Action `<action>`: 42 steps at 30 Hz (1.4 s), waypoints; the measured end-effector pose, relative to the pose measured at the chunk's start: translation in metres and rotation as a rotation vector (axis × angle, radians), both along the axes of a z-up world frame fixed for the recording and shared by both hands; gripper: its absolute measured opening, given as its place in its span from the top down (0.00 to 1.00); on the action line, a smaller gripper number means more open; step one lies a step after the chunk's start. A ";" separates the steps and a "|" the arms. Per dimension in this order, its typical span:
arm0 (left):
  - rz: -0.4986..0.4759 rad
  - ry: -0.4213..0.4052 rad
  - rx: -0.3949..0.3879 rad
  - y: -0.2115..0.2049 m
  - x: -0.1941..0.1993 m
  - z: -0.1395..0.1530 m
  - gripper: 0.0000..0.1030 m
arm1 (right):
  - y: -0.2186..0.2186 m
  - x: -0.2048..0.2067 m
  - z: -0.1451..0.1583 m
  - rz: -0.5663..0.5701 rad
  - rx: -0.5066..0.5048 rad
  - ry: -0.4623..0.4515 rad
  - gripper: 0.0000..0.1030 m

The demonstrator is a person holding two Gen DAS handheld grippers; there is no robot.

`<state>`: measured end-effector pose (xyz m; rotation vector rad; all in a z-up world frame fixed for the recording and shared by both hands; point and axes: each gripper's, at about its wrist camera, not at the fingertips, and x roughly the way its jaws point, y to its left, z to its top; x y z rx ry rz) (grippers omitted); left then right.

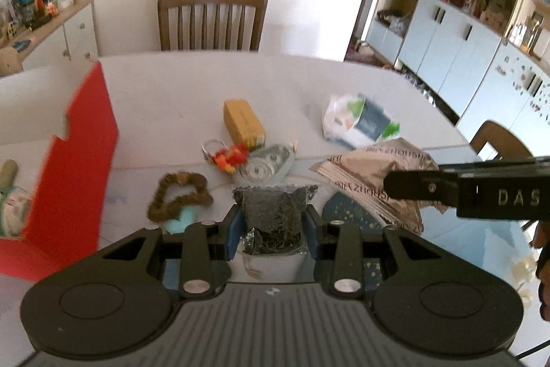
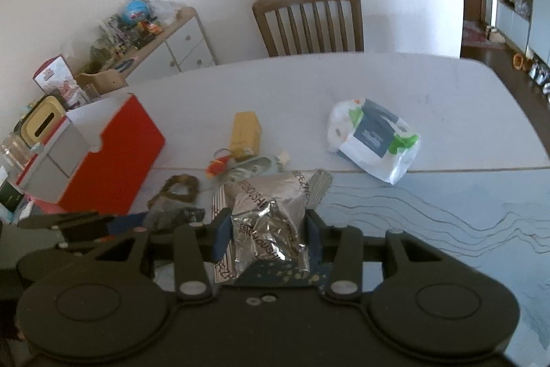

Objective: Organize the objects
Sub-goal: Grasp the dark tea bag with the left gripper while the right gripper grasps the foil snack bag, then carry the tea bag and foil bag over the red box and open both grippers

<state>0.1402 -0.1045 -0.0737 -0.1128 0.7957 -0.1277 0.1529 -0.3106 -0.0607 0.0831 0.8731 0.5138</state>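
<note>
White table (image 2: 378,85) bears red box (image 2: 117,160), yellow carton (image 2: 245,129), white bag (image 2: 373,140)

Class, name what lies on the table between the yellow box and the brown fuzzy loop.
The red-and-orange keyring charm lies between the yellow box and the brown loop, clearest in the left wrist view.

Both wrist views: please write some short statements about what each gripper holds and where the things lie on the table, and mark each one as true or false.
1. The left gripper holds a dark packet between its fingers. True.
2. The right gripper is open and holds nothing. False: it is shut on a silver foil bag.
3. The red box stands on the left part of the table. True.
4. The yellow box lies inside the red box. False: it lies on the table, apart from the red box.
5. A wooden chair stands behind the far edge of the table. True.
</note>
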 end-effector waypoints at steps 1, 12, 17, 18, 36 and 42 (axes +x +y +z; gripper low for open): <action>0.001 -0.009 -0.005 0.004 -0.003 0.006 0.64 | 0.002 -0.005 0.006 0.001 0.001 -0.011 0.58; 0.033 -0.048 -0.010 0.057 -0.024 0.046 0.64 | 0.043 -0.032 0.047 0.025 0.001 -0.066 0.58; 0.064 -0.070 0.001 0.091 -0.025 0.061 0.64 | 0.075 -0.037 0.063 0.063 0.001 -0.102 0.58; 0.071 -0.075 0.004 0.099 -0.025 0.063 0.64 | 0.082 -0.038 0.066 0.071 0.001 -0.108 0.59; 0.193 -0.101 0.094 0.223 -0.012 0.086 0.64 | 0.213 -0.043 0.091 0.225 0.003 -0.195 0.59; 0.229 -0.067 0.125 0.259 0.007 0.074 0.64 | 0.253 -0.034 0.083 0.268 -0.024 -0.192 0.59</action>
